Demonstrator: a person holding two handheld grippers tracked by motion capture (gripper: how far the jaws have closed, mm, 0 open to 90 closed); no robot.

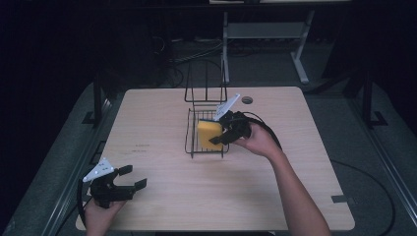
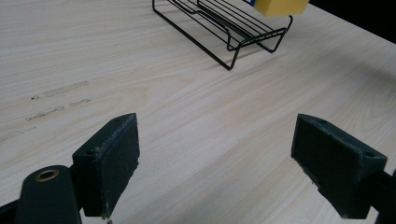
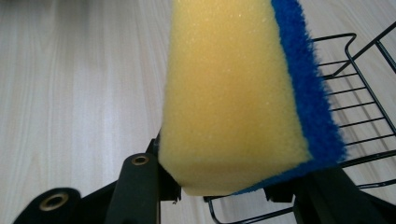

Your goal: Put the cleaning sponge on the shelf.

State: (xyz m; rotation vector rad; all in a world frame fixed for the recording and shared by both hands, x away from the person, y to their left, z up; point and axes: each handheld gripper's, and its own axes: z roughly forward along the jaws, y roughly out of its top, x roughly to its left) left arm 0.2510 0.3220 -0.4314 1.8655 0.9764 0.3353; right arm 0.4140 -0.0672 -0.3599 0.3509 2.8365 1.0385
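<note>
A yellow sponge (image 1: pixel 208 133) with a blue scouring side (image 3: pixel 308 93) is clamped between the jaws of my right gripper (image 1: pixel 220 129), which is shut on it and holds it just above the black wire rack (image 1: pixel 195 145) at the table's middle. In the right gripper view the sponge (image 3: pixel 233 98) stands on end close to the camera, with the rack's wires (image 3: pixel 359 107) behind it. My left gripper (image 1: pixel 132 177) rests near the table's front left corner, jaws open and nothing between them. From the left gripper view the rack (image 2: pixel 224 28) and a corner of the sponge (image 2: pixel 279 6) lie far ahead.
The rack has a tall wire handle (image 1: pixel 206 78) rising at its back. A round cable hole (image 1: pixel 247 100) sits in the wooden table (image 1: pixel 162 187) behind the rack. A white desk frame (image 1: pixel 268 32) stands on the floor beyond the table.
</note>
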